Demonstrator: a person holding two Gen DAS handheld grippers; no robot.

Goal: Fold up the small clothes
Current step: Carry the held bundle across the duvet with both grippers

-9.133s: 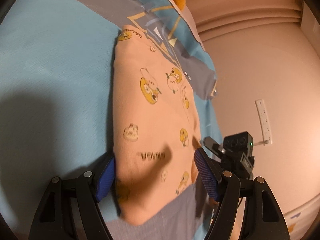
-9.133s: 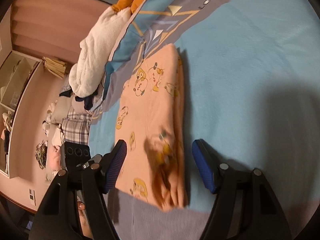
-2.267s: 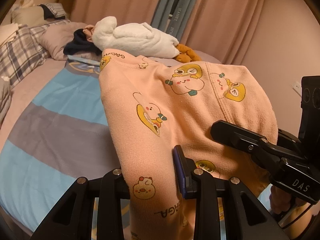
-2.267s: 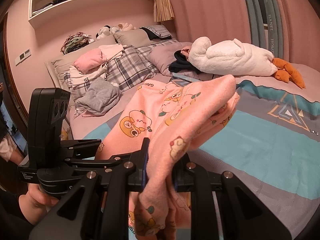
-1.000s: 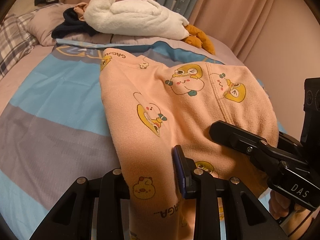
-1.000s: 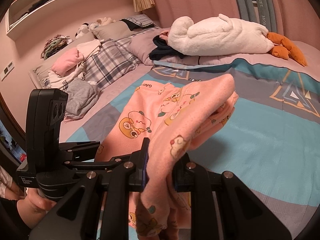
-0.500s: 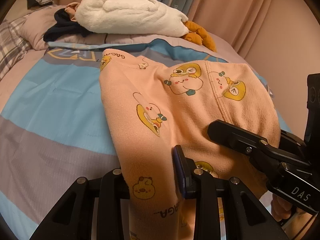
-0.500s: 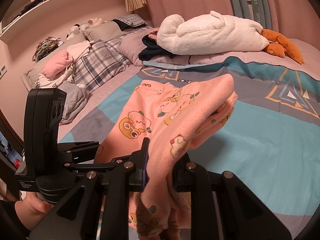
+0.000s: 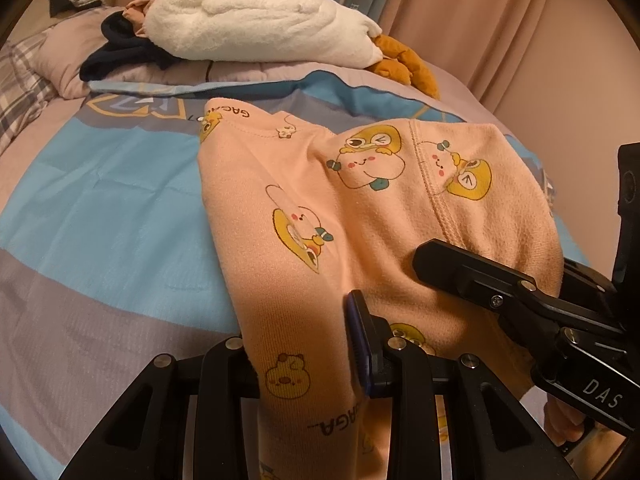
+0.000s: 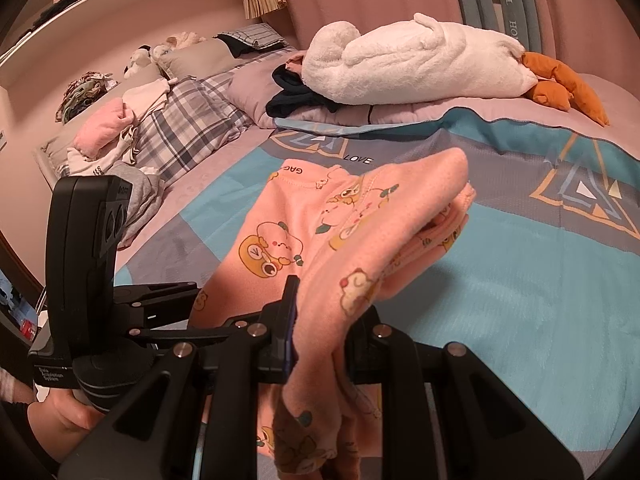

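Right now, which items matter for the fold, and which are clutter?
In play: peach cartoon-print cotton garment, clamped in left gripper and right gripper; blue-and-grey bedspread.
Clutter: white plush goose toy, plaid pillow, dark navy clothing.

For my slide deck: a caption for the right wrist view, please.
Right gripper and left gripper pinch a peach cartoon-print garment above the bed.

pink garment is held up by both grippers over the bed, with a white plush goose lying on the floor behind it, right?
Not quite. The white plush goose lies on the bed, not the floor, as the right wrist view shows. The rest holds: both the left gripper and right gripper hold up the pink garment.
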